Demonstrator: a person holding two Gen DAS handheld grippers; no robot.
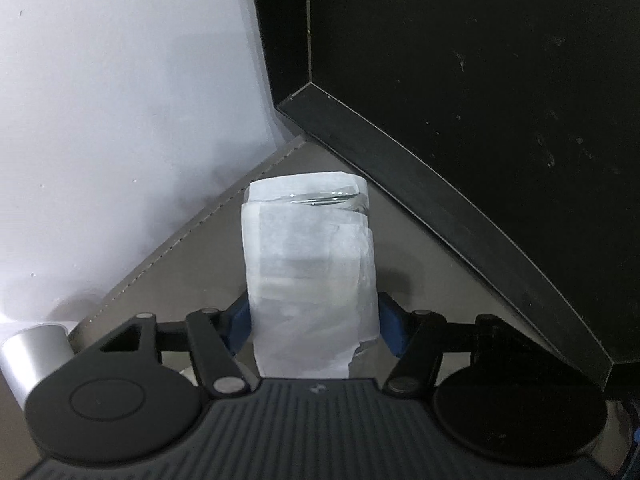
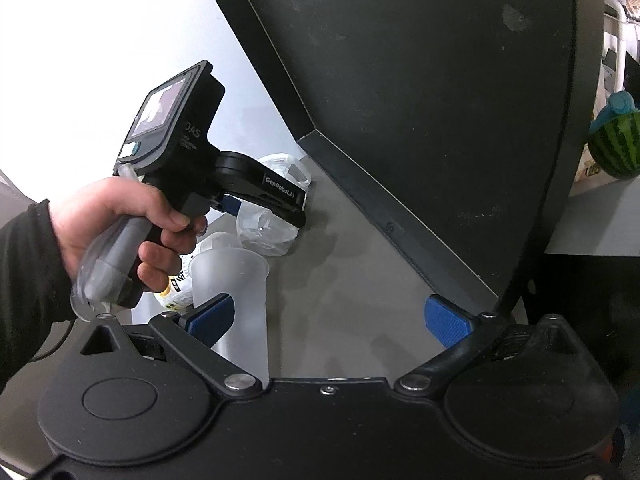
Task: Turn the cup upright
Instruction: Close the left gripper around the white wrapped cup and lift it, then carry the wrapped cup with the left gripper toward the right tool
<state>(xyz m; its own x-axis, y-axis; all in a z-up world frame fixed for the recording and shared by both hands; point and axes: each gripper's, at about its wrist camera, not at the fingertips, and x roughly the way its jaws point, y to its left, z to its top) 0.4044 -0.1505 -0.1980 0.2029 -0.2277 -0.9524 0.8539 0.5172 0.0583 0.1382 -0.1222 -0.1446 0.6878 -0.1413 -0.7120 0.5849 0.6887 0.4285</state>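
Observation:
A glass cup wrapped in white paper tape (image 1: 310,276) fills the middle of the left wrist view, held between the blue pads of my left gripper (image 1: 316,324), which is shut on it. Its clear glass end (image 1: 324,199) points away from the camera. In the right wrist view the same cup (image 2: 270,220) hangs tilted in the left gripper (image 2: 256,200) just above the grey mat (image 2: 352,288). My right gripper (image 2: 328,320) is open and empty. A frosted plastic cup (image 2: 236,304) stands upright against its left pad, outside the jaws.
A large black monitor (image 1: 480,120) leans over the mat at the right and back, also in the right wrist view (image 2: 420,100). A white wall (image 1: 120,100) is at the left. A metal cylinder (image 1: 34,350) stands at lower left. A watermelon-patterned object (image 2: 616,140) sits at far right.

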